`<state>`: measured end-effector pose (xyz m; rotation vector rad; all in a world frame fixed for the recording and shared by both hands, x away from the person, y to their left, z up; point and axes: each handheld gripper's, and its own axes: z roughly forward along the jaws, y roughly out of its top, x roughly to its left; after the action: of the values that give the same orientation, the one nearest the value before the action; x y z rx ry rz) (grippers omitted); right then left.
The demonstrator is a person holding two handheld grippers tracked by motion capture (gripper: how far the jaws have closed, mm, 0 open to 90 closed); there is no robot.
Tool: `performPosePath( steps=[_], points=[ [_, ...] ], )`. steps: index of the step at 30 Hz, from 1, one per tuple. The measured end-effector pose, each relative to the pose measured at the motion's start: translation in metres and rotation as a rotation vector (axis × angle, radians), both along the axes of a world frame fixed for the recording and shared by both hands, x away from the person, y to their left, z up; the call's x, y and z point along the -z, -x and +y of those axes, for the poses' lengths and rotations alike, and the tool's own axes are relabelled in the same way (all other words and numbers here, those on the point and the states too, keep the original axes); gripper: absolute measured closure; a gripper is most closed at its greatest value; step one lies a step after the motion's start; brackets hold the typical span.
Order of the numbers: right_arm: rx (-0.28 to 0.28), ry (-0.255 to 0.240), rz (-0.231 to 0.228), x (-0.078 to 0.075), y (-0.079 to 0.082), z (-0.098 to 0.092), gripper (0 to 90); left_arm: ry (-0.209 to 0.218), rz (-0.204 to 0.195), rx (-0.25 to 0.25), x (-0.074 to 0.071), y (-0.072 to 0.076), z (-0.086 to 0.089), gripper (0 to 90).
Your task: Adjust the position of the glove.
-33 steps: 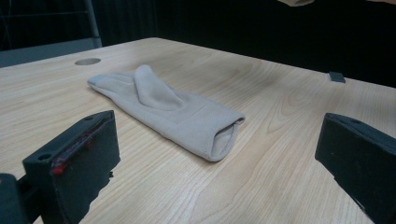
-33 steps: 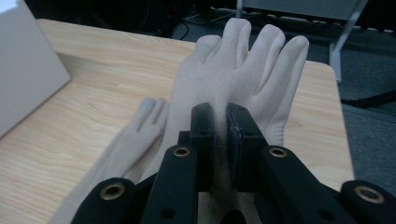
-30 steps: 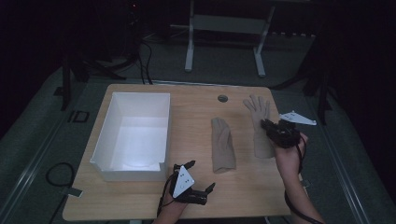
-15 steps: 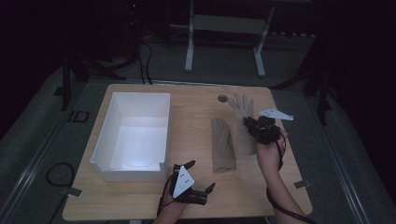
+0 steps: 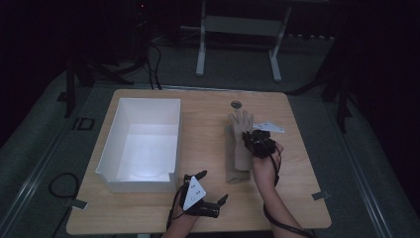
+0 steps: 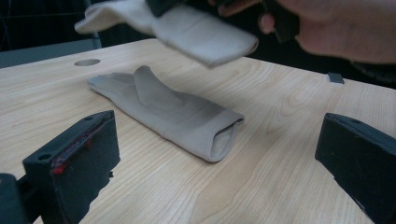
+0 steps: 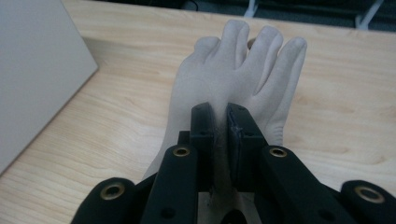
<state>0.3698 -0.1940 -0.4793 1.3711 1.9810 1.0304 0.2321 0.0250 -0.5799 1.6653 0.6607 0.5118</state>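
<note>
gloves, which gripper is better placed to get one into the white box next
Right. The right gripper is shut on a lifted glove, carried above the glove lying flat on the table. The left gripper sits open and empty near the white box, so it would first need a grasp.

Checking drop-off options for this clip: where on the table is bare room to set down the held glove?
Bare wood lies between the white rectangular box and the beige fabric glove lying flat, and along the wooden table's right edge. It is crowded mid-right, where the right tool carries a second beige glove above the flat one.
</note>
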Motion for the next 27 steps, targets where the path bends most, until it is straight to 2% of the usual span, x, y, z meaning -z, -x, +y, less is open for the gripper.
performPosePath(
  steps=[14, 27],
  points=[
    [0.010, 0.027, 0.088, 0.044, -0.002, 0.015, 81.5, 0.002, 0.002, -0.001, 0.000, 0.000, 0.000, 0.1],
    [-0.012, 0.025, 0.128, 0.062, -0.003, 0.014, 78.1, -0.001, 0.001, -0.001, 0.000, 0.000, 0.000, 0.1]
  ],
)
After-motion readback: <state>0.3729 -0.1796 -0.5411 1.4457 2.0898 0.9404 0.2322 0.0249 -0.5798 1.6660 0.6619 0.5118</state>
